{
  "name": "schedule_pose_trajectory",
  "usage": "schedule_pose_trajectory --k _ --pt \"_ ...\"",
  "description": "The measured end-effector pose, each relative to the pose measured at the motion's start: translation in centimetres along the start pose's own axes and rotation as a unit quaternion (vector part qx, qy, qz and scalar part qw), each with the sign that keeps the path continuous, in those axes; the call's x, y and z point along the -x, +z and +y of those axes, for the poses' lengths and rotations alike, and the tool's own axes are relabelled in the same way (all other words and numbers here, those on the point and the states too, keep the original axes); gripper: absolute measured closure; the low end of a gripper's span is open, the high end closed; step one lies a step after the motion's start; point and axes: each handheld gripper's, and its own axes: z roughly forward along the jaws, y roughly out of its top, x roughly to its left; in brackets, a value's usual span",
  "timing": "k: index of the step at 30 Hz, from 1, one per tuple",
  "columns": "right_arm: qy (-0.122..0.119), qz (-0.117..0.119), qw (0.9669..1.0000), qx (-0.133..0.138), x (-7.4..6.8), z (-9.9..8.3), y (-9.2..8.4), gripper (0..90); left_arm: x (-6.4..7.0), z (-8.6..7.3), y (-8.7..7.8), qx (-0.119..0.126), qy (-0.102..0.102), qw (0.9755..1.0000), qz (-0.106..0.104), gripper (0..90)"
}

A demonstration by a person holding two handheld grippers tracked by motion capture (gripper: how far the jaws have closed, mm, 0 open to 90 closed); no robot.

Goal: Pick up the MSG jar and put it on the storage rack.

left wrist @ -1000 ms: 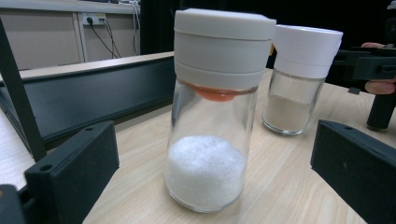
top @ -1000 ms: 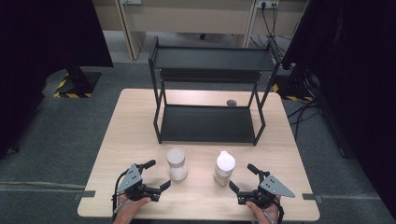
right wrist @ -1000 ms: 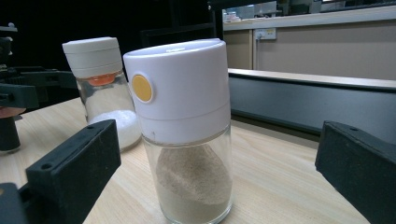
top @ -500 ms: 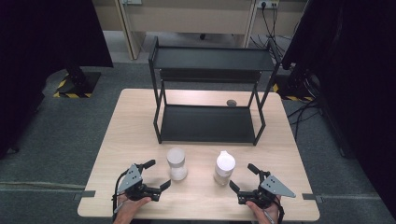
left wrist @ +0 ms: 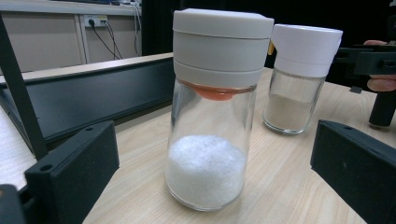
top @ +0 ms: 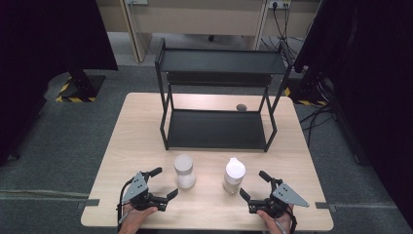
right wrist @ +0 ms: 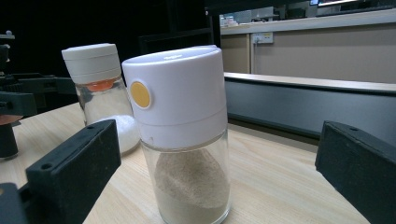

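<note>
On the table (top: 146, 126), in front of the black shelf (top: 216, 129), stand my two glass jars, the salt jar (top: 184, 171) on the left and the brown powder jar (top: 233, 175) just beside it. I think both are hard, smooth and a bit slippery, and could break if they fall, so I would hold each around its glass middle under the cap. My left gripper (top: 160, 184) and my right gripper (top: 254, 185) are both wide open, each near its jar, touching nothing.

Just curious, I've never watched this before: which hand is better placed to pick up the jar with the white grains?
Left. The left claw is open right beside that jar, which stands between its jaws in the left gripper view; the right claw faces the tan-powder jar.
</note>
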Motion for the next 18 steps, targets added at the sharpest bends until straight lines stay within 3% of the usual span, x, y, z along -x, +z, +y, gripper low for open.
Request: schedule_pose_trajectory --k 18 --pt "0.003 -0.004 1.0 0.004 0.03 -0.1 -0.15 0.4 0.42 0.22 0.25 0.002 0.004 1.0 -0.002 0.5"
